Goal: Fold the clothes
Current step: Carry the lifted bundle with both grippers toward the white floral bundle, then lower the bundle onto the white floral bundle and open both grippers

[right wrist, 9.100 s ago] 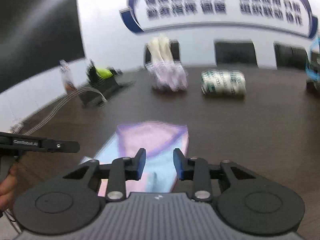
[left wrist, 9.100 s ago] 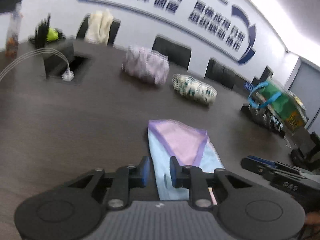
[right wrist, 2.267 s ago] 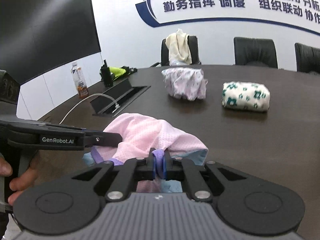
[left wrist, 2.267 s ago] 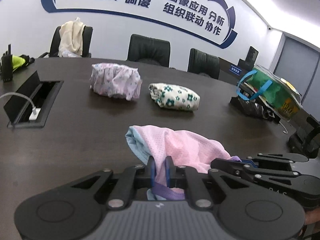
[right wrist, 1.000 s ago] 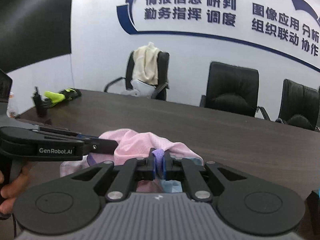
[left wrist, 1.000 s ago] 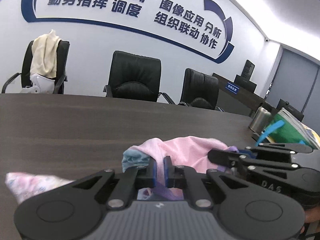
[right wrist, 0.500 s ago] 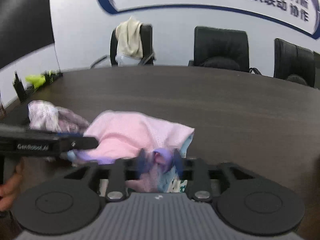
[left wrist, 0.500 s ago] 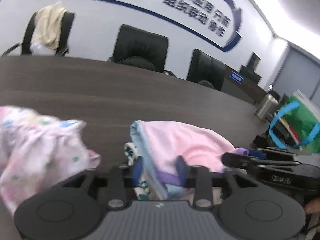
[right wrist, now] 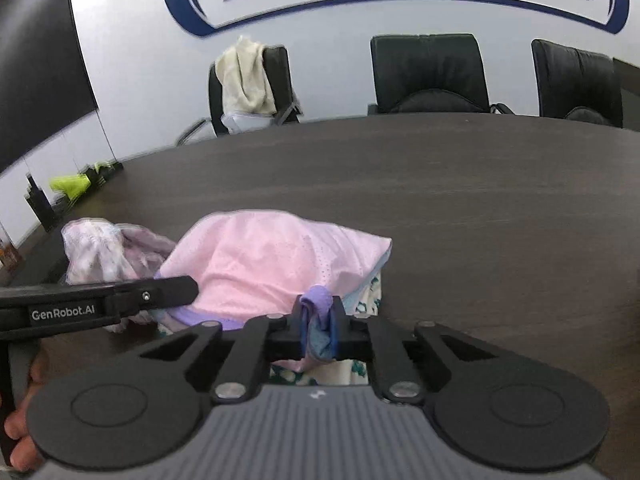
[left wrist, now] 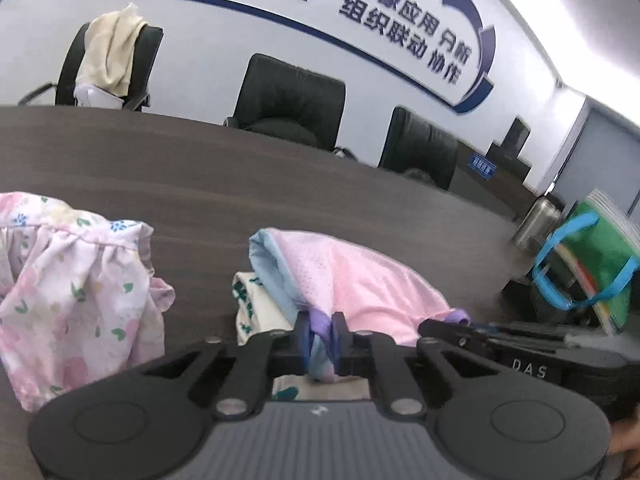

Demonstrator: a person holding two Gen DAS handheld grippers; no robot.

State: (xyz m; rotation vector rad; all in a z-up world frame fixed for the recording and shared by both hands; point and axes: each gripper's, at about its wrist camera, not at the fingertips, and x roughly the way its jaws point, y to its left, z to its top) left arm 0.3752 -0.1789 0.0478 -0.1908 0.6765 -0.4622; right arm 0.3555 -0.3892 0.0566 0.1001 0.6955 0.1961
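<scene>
Pink garment (left wrist: 352, 280) sits atop green-print bundle (left wrist: 250, 304), near hem pinched by both left gripper (left wrist: 321, 338) and right gripper (right wrist: 318, 330), side by side.

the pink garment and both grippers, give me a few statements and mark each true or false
1. The left gripper is shut on the pink garment. True.
2. The right gripper is open and off the cloth. False: it pinches the garment's purple and blue edge.
3. The pink garment lies on top of a green-print folded cloth. True.
4. The floral bundle sits to the right of the pink garment in the left wrist view. False: it is to the left.
5. A cream cloth hangs over a chair back. True.
</scene>
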